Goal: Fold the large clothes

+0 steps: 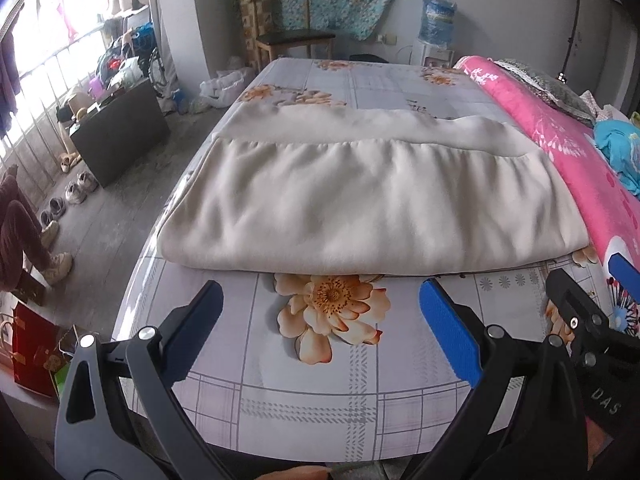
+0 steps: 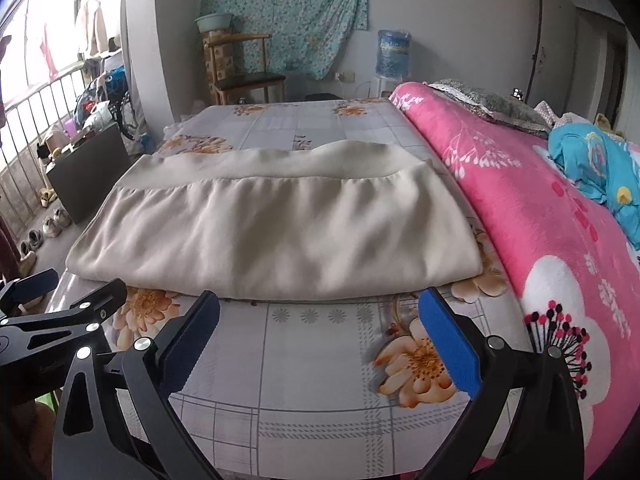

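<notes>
Garment: cream garment (image 1: 360,200), folded, lies on the bed (image 1: 320,380), long axis crosswise.
Left gripper (image 1: 320,332): wide apart, empty, just short of near edge.
Right gripper (image 2: 320,336): same, equally near.

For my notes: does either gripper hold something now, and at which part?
Nothing is held. The left gripper and right gripper are open, short of the folded cream garment.
</notes>
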`<state>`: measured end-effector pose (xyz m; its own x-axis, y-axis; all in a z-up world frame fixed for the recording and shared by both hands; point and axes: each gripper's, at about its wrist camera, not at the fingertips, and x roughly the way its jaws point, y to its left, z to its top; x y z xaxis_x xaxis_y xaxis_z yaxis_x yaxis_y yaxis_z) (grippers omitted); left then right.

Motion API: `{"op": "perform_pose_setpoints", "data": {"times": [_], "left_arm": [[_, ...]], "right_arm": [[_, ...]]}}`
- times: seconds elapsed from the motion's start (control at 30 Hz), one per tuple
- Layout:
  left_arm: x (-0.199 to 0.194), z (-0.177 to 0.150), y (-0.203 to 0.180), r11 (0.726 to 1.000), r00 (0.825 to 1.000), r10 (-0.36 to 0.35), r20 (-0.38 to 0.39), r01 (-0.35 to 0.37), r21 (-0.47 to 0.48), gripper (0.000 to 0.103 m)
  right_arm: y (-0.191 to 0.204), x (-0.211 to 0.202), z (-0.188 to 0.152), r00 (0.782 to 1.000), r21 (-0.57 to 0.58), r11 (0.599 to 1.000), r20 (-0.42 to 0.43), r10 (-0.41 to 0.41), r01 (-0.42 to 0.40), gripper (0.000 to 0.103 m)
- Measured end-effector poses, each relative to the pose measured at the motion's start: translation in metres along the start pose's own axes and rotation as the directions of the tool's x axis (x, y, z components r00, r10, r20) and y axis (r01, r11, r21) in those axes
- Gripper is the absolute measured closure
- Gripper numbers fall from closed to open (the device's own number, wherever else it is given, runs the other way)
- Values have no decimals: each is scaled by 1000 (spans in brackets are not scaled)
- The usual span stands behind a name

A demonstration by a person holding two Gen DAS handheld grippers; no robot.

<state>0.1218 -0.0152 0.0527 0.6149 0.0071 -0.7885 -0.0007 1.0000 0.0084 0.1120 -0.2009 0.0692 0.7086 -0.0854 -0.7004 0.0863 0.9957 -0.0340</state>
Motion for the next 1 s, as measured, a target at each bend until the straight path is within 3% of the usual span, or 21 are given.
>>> {"op": "perform_pose_setpoints", "data": {"times": [1.0], "left_arm": [[0,-1,2,999,999,-42,-6,42,-3,8]], "right_arm": [[2,1,4,1000,-14,1000,-13,-15,15,6]]}}
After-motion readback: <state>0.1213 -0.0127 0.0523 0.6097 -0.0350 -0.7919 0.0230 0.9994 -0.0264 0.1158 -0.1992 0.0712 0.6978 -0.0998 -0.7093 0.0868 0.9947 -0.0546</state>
